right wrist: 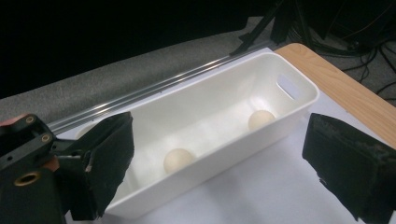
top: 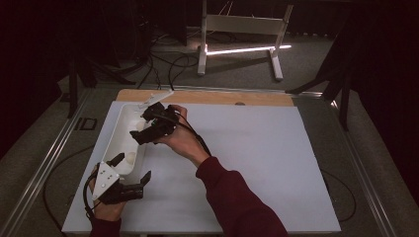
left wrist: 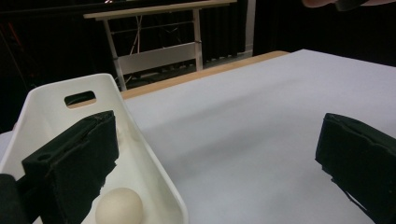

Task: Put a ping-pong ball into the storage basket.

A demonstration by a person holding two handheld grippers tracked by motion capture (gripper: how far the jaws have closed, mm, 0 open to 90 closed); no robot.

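Observation:
A long white bin (top: 118, 136) lies along the left side of the white table top. In the right gripper view the bin (right wrist: 299, 100) holds two pale egg-like balls, one near the middle (right wrist: 179, 160) and one by the handle end (right wrist: 260, 119). My right gripper (top: 142, 125) hovers over the bin's right wall, jaws open and empty (right wrist: 215, 163). My left gripper (top: 131, 168) is open at the bin's near end, one jaw inside and one outside the wall (left wrist: 154, 163). A ball (left wrist: 119, 207) rests just beside the inner jaw.
A strip of wooden table edge (top: 207, 97) runs along the far side. A flat white piece (top: 155, 98) lies at the bin's far end. A white stand (top: 242, 29) and cables sit on the floor beyond. The white surface (top: 257, 158) stretches to the right.

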